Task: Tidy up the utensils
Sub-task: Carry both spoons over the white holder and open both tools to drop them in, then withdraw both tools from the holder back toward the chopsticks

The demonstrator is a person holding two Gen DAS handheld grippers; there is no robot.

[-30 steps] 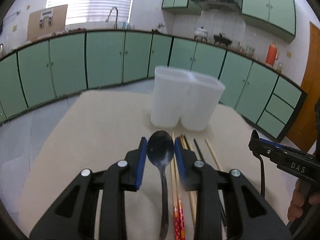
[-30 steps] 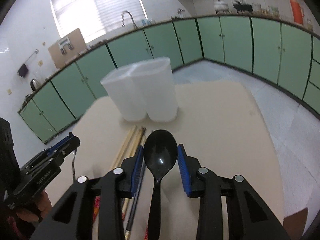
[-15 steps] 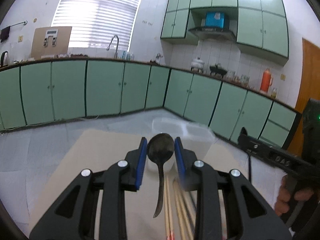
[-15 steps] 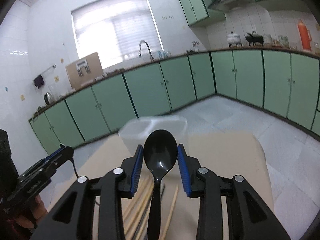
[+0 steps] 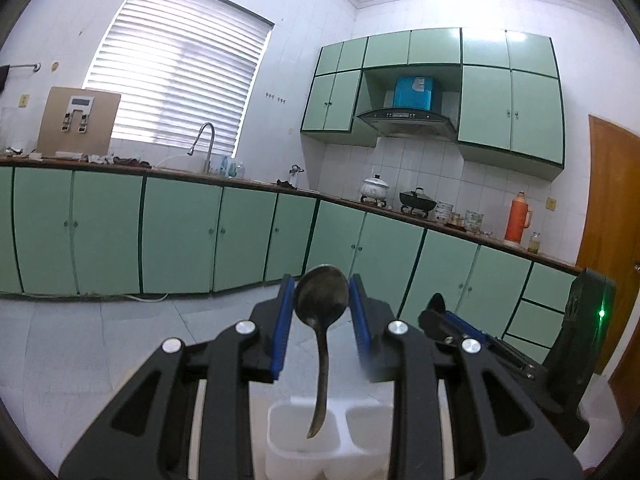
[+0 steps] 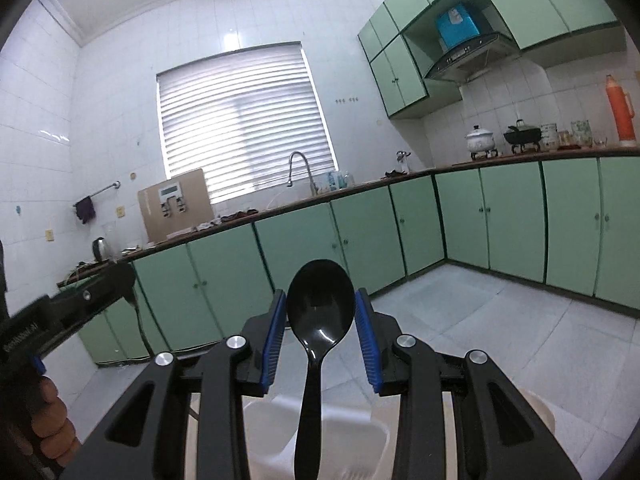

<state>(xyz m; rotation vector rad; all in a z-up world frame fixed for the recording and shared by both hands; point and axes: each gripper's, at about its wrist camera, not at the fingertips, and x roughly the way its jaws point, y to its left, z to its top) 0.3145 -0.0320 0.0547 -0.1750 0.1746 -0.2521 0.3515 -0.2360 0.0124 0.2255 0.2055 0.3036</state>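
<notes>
My left gripper (image 5: 321, 322) is shut on a dull metal spoon (image 5: 321, 304) by its bowl; the handle hangs down over the left compartment of the white two-part utensil holder (image 5: 300, 446). My right gripper (image 6: 321, 330) is shut on a black plastic spoon (image 6: 320, 312) by its bowl; its handle points down over the same holder (image 6: 344, 436). The right gripper shows in the left wrist view (image 5: 472, 330), and the left gripper shows at the left edge of the right wrist view (image 6: 60, 312). The table and chopsticks are out of view.
Green base cabinets (image 5: 180, 236) run along the walls behind, with a sink tap (image 5: 202, 140) and an orange flask (image 5: 516, 218) on the counter. A tiled floor (image 6: 500, 320) lies beyond the table.
Both grippers have lifted their spoons off the table and tilted up. The holder has gone from ahead of the fingers to below the hanging handles; the chopsticks have left the view.
</notes>
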